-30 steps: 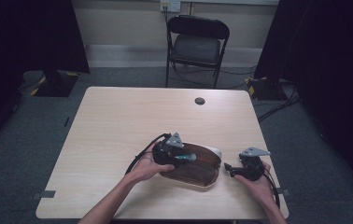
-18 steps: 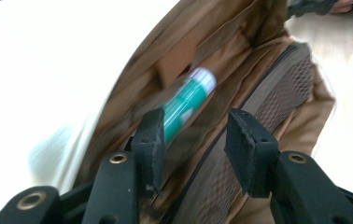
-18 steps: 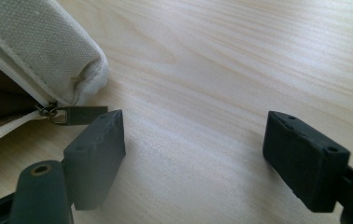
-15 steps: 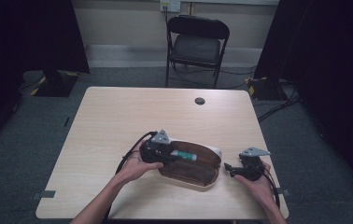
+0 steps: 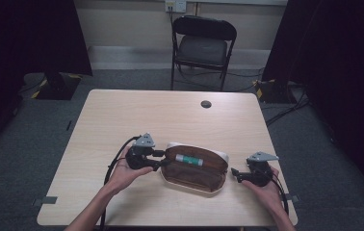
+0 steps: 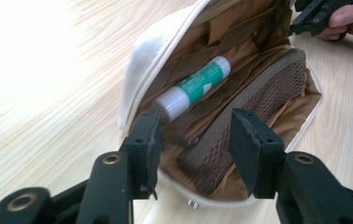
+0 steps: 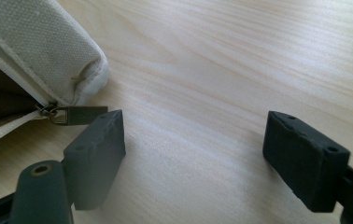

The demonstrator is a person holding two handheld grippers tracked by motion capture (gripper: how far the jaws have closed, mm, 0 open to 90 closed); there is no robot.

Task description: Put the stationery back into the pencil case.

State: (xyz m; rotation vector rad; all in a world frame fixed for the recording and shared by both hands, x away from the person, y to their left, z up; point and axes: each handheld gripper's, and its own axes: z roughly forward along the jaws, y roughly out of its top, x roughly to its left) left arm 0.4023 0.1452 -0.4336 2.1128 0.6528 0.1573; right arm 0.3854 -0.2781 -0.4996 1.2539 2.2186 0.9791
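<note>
Since the earlier frames, the left gripper (image 5: 162, 160) had drawn back leftward from over the middle of the pouch (image 5: 194, 167) to its left end, while the right gripper (image 5: 235, 174) had kept its place near the pouch's right end. From the high view, the left forearm came in from the near edge and angled up to the right, the left hand (image 5: 127, 171) wrapped round the gripper body, with the grey plate on top and the cable looping back along the wrist. The right hand (image 5: 262, 185) lay low near the right near corner of the table (image 5: 122, 115), its gripper pointing left toward the pouch.

Seen from the left gripper view, the left gripper (image 6: 193, 135) stood released, jaws apart with nothing between them, poised at the open mouth of the pouch (image 6: 146, 56). Inside, a white tube with a green label (image 6: 193, 86) lay slantwise against the brown lining, beside a mesh pocket (image 6: 258, 98).

Seen from the right gripper view, the right gripper (image 7: 193, 149) was likewise released, jaws spread wide over bare wood. The zipper pull (image 7: 74, 114) at the pouch's cream corner lay just beside its left jaw; touching or not, I could not tell
</note>
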